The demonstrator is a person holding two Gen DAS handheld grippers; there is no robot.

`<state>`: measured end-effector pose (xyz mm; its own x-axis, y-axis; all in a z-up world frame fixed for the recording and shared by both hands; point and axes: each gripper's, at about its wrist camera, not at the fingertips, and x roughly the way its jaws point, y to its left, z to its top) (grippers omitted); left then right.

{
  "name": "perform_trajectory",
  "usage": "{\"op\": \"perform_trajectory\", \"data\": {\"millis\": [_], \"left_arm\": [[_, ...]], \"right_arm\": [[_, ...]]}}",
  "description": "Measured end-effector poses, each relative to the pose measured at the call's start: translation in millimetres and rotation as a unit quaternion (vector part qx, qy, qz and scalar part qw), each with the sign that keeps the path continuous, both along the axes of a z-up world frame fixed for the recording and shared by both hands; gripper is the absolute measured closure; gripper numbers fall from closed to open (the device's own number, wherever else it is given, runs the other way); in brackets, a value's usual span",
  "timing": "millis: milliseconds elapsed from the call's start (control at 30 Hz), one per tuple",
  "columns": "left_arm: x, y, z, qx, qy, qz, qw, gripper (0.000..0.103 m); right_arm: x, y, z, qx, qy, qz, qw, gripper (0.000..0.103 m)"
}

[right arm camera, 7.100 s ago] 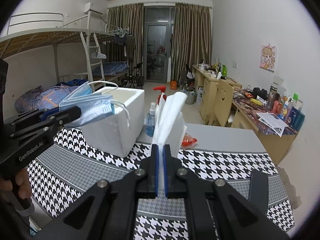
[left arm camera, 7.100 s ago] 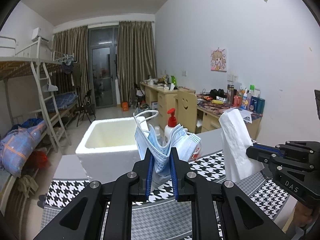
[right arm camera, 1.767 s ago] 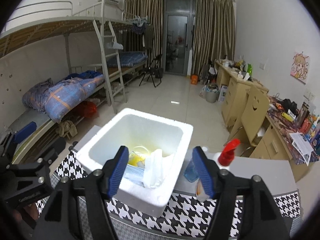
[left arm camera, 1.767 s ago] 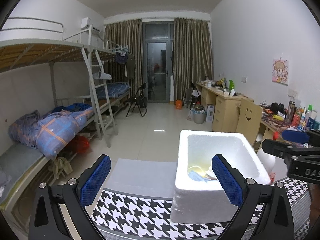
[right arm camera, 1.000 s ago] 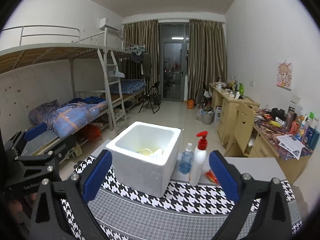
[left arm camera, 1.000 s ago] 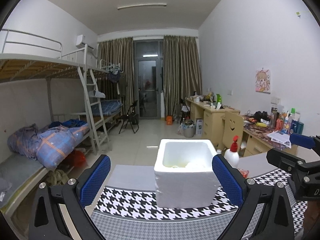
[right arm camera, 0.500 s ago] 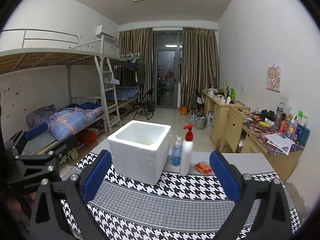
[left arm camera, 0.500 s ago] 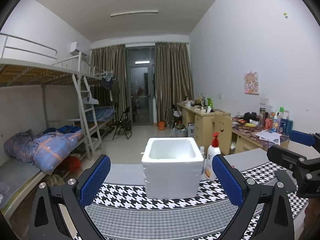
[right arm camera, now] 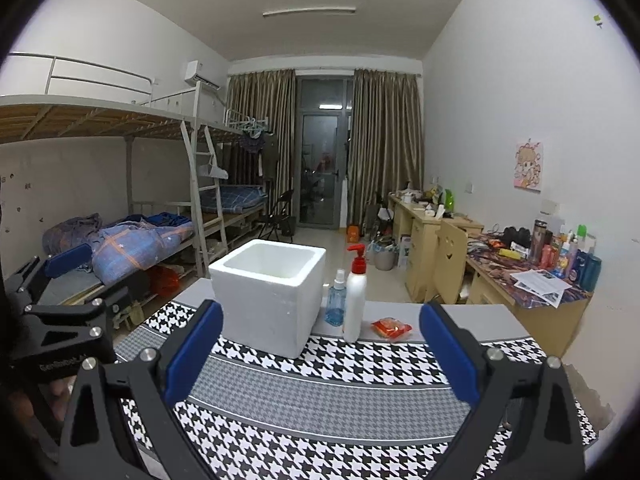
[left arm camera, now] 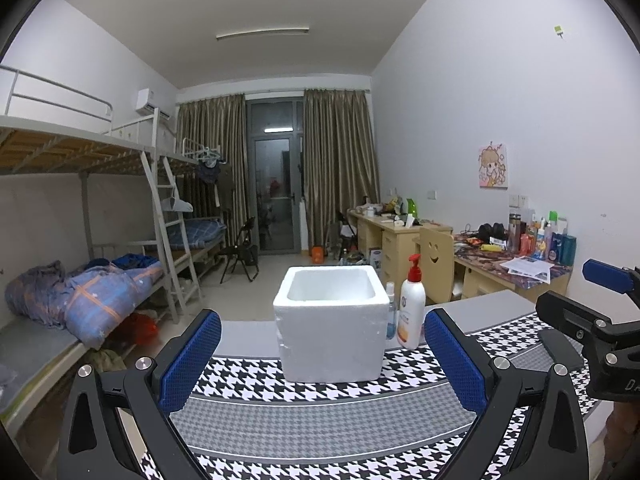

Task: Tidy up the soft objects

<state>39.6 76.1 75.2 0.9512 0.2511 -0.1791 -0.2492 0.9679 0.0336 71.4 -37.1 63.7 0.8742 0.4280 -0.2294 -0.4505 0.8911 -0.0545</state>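
A houndstooth cloth (left arm camera: 328, 408) covers the table, and on it stands a white foam box (left arm camera: 331, 326), upright, near the far edge. A second ago both cameras looked down into that box and caught masks and tissue lying inside; now both have drawn back and sit lower, and only the box's bare inner walls show, its contents hidden below the rim. Seven seconds ago each gripper pinched a soft item; none is held now.

The left gripper (left arm camera: 322, 362) hangs above the cloth with its blue pads spread wide, nothing between them. The right gripper (right arm camera: 320, 354) is equally wide apart and empty, and shows at the right edge of the left view as well.

Just right of the box stand a white pump bottle (right arm camera: 355, 300) with a red top and a smaller blue spray bottle (right arm camera: 335, 305), close together. Only the right view shows a red packet (right arm camera: 391, 328) lying on the bare grey strip beyond the cloth, near the pump bottle; in the left view the gripper's right finger covers that spot.

Behind are a bunk bed (left arm camera: 100, 216), a desk (right arm camera: 524, 288) crowded with bottles, and curtains (left arm camera: 340, 168) flanking a glass door.
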Motion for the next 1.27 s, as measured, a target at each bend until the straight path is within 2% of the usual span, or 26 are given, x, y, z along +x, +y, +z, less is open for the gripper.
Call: {"op": "perform_trajectory", "data": {"millis": [267,433,567,900,1267], "left_arm": [[-5,-3,-23,-0.005,-0.002,-0.01,0.9999,0.001],[-8,-1,-37,-0.024,0.002,-0.008,0.9997,0.001],[-14,-3,-45,-0.023,-0.006,-0.002,0.9997,0.001],[-8,-3,-61,-0.025,0.015,-0.007,0.9996,0.001],[-11,-3,-64,-0.032,0.012,-0.016,0.9993,0.001]], "right_arm": [[-4,-9,-25,0.01,-0.001,-0.006,1.0,0.003],[-7,-11,-42,0.005,-0.02,-0.021,1.0,0.003],[-3,-15,-51,0.017,-0.002,-0.011,1.0,0.003],[-7,-17,-63,0.024,0.003,-0.013,1.0,0.003],[-1,-18,-67,0.019,0.007,-0.021,1.0,0.003]]}}
